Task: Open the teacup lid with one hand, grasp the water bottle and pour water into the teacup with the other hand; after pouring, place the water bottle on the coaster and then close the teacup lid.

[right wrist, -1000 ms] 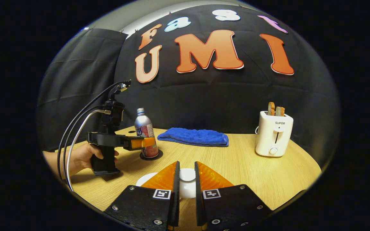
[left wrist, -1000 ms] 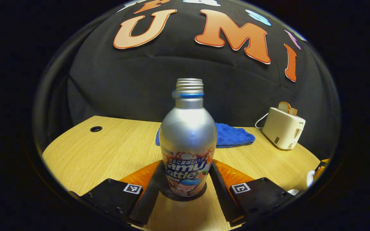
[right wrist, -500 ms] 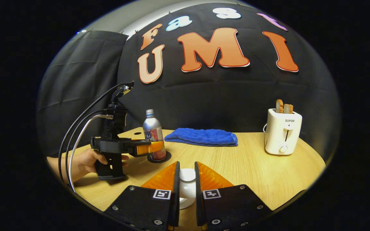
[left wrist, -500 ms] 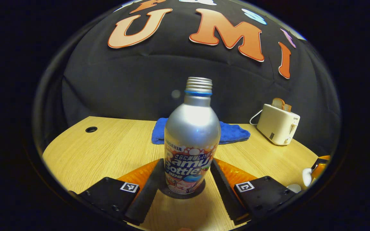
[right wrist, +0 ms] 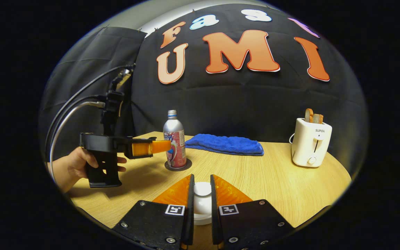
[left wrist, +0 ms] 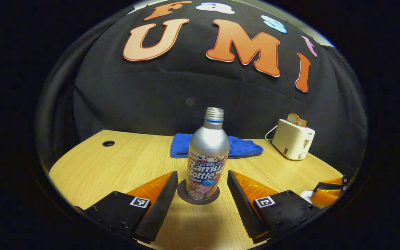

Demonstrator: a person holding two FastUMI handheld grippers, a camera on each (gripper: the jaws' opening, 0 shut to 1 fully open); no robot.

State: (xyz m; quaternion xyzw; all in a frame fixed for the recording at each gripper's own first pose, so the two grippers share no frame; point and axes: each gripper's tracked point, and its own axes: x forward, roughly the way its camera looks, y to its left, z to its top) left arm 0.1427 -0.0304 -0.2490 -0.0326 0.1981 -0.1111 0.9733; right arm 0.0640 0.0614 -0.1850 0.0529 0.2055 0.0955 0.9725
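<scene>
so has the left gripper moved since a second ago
Yes. The left gripper has backed away from the water bottle, which stands on the coaster; its fingers flanked the bottle before.

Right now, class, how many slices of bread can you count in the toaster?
2. Both stand upright in the top of the toaster on the table's right side: one slice to the left, the other slice right beside it. Nothing suggests any more.

Bare table point(left wrist: 123, 163) lies open left of the bottle point(left wrist: 207, 156); passage behind is blocked by the cloth point(left wrist: 241, 147), with the toaster point(right wrist: 310, 147) standing far right.
</scene>
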